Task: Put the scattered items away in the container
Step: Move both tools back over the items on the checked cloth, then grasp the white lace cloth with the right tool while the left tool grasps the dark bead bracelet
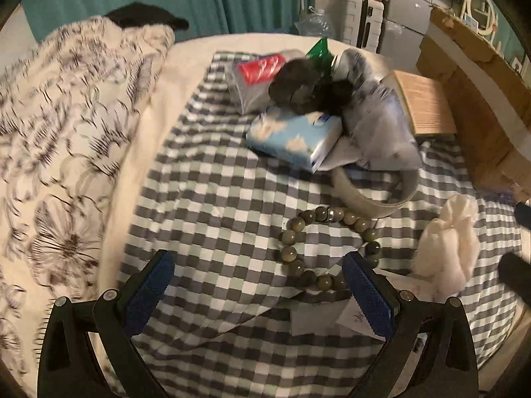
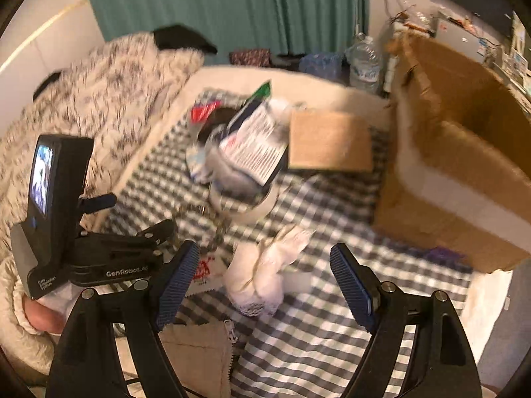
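White bundle (image 2: 265, 272) between right claw (image 2: 265, 282) fingers.

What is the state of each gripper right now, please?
Left gripper: open, holding nothing, above the bead bracelet.
Right gripper: open, holding nothing, with the white cloth bundle between its jaws.

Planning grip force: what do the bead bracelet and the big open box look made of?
Bead bracelet: polished stone or glass, perhaps; grey-green rounds with glossy highlights. Big open box: corrugated cardboard, matte brown, ragged torn flap edges.
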The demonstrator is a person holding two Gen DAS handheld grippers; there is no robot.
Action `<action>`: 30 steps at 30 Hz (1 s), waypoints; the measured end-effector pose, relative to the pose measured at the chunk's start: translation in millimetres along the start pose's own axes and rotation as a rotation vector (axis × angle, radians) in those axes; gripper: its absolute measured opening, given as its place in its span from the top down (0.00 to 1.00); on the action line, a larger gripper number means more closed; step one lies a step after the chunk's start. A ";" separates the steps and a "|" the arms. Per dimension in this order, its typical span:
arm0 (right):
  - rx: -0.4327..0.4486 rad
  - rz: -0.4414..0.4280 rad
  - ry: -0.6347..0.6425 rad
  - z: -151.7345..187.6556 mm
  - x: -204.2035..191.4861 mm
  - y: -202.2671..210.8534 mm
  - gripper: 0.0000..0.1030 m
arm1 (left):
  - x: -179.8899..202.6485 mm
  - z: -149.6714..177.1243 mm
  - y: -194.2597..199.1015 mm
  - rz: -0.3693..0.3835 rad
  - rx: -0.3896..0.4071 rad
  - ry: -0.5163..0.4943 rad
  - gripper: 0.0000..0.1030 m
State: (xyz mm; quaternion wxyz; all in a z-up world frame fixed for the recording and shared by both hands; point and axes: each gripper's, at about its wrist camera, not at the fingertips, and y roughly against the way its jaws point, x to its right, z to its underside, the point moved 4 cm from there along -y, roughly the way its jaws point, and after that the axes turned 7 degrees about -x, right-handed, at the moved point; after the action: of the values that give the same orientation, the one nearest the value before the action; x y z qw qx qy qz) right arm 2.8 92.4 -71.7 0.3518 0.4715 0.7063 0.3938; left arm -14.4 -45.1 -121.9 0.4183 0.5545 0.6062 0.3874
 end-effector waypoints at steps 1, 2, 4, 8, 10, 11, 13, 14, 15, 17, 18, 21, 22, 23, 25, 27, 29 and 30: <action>-0.015 0.002 0.013 1.3 -4.1 -9.1 0.21 | 0.2 0.0 -4.1 0.005 -0.003 0.001 0.00; -0.025 0.008 0.022 1.0 -6.5 -14.5 0.21 | 1.1 -0.8 -9.5 0.011 -0.007 -0.002 0.00; -0.051 0.032 0.038 -0.1 -9.3 -29.0 0.21 | 3.3 -2.7 -17.6 0.011 -0.013 -0.009 0.00; -0.114 0.050 0.038 0.2 -6.9 -52.7 0.21 | 5.8 -5.0 -35.8 -0.001 -0.036 -0.007 0.00; -0.130 0.060 0.040 0.0 -5.6 -60.8 0.21 | 6.3 -4.9 -41.9 -0.002 -0.035 0.001 0.00; -0.135 0.063 0.042 0.0 -4.7 -63.0 0.21 | 7.0 -4.7 -45.1 -0.001 -0.038 0.000 0.00; -0.150 0.076 0.048 0.2 -2.8 -68.4 0.25 | 8.9 -4.9 -45.2 -0.004 -0.034 -0.011 0.00; -0.159 0.073 0.049 1.0 -1.9 -71.1 0.34 | 10.2 -4.8 -44.6 -0.006 -0.034 -0.022 0.01; -0.175 0.053 0.048 2.4 -0.9 -74.7 0.47 | 11.3 -4.5 -43.9 -0.001 -0.035 -0.031 0.04; -0.194 0.037 0.054 5.3 -0.4 -80.2 0.68 | 15.6 -3.2 -40.3 0.027 -0.034 -0.054 0.21; -0.200 0.031 0.056 6.1 -0.3 -81.4 0.71 | 19.5 -2.2 -37.5 0.035 -0.033 -0.075 0.27; -0.182 0.006 0.064 5.9 0.1 -76.7 0.75 | 31.0 0.3 -29.3 0.046 -0.035 -0.130 0.65; -0.179 0.004 0.068 5.5 0.3 -75.3 0.75 | 31.9 0.2 -27.7 0.043 -0.040 -0.133 0.78; -0.176 0.004 0.070 5.6 0.1 -73.8 0.75 | 31.4 -0.3 -26.3 0.046 -0.046 -0.128 0.85; -0.168 -0.008 0.070 6.2 0.3 -70.1 0.75 | 27.3 -1.9 -24.5 0.067 -0.060 -0.105 0.87; -0.155 -0.015 0.068 6.3 1.8 -64.5 0.75 | 24.3 -5.6 -19.8 0.081 -0.066 -0.083 0.89; -0.140 -0.023 0.062 5.0 3.3 -59.0 0.75 | 23.4 -5.0 -12.0 0.079 -0.056 -0.078 0.89; -0.127 -0.029 0.057 4.4 4.9 -54.8 0.75 | 23.9 -4.6 -8.7 0.080 -0.053 -0.078 0.89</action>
State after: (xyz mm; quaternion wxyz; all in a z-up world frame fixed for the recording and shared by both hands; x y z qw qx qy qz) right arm -16.3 84.6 -122.9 0.3664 0.4265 0.6965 0.4458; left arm -22.5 -22.1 -130.2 0.4402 0.5818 0.5564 0.3978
